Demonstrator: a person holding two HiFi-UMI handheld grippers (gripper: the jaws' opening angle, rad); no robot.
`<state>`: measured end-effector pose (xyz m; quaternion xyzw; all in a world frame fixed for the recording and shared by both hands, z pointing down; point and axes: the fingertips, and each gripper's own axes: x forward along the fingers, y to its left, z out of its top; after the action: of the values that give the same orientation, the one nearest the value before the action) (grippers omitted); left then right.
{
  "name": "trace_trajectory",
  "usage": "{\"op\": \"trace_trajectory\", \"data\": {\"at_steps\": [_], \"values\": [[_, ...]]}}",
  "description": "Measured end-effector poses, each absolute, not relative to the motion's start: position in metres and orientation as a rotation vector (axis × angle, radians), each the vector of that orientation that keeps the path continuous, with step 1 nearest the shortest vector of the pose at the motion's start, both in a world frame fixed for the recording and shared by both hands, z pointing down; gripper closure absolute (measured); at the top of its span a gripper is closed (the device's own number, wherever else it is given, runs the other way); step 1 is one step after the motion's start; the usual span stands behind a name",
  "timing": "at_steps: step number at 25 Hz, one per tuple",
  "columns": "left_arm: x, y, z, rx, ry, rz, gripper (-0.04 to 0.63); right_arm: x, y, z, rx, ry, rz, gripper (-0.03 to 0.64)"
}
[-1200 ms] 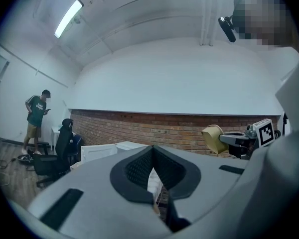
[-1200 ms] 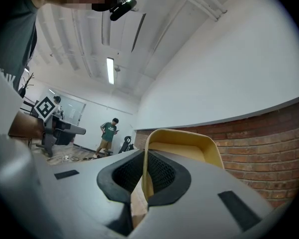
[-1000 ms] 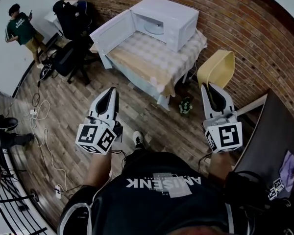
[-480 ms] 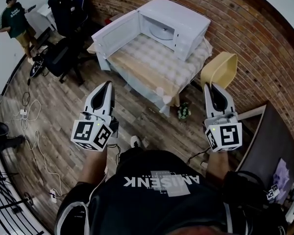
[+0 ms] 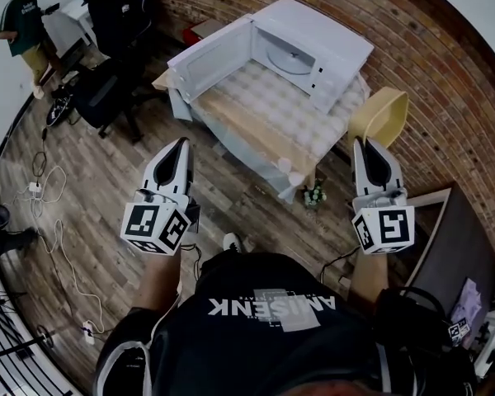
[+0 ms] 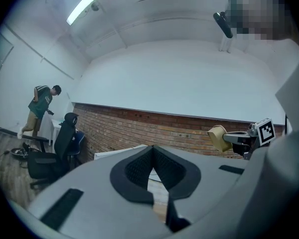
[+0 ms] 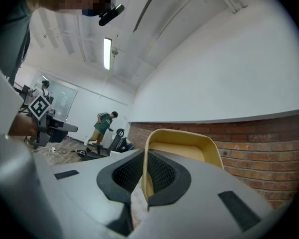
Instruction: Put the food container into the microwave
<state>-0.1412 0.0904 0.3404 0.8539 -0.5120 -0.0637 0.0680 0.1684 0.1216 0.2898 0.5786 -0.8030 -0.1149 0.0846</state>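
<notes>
**Yellow food container clamped in the right gripper, microwave standing open**

A brick wall [image 5: 429,64] runs behind everything, with a wooden floor [image 5: 107,213] spreading out below it. A table [image 5: 264,118] under a checked cloth stands against that wall.

The white microwave [image 5: 322,35] sits at the table's far edge, next to the bricks. Its door [image 5: 210,56] is swung wide open along the table's left side. The round turntable [image 5: 289,58] shows inside, and nothing lies on it.

Dark office chairs [image 5: 107,89] stand on the floor off the table's left end. A person [image 5: 21,23] in a green top stands beyond them.

The food container [image 5: 381,114] is a yellow tub. It is up in the air past the table's right edge, in front of the bricks and outside the microwave.

The right gripper [image 5: 365,143] has it. In the right gripper view the jaws are pressed nearly together on the tub's thin side wall [image 7: 187,148], and the open tub rises beyond the right gripper [image 7: 143,153].

The left gripper [image 5: 181,144] is over the floor in front of the table's near edge. In the left gripper view the tips of the left gripper [image 6: 151,151] meet, with nothing held between them.

Loose cables [image 5: 54,221] trail over the floor at the left. A small bunch of flowers [image 5: 315,195] sits on the floor by the table's near corner.
</notes>
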Motion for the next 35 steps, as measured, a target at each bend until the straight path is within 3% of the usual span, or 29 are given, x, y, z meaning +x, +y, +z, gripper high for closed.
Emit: {"op": "trace_trajectory", "data": {"at_steps": [17,35], "values": [[-0.242,0.044,0.351,2.534,-1.597,-0.266,0.584,0.086,0.059,0.286,1.705,-2.390,-0.376,0.566],[-0.199,-0.030,0.333,2.494,-1.684,-0.261,0.584,0.124,-0.034,0.261,1.609,-2.484,-0.439,0.566]]}}
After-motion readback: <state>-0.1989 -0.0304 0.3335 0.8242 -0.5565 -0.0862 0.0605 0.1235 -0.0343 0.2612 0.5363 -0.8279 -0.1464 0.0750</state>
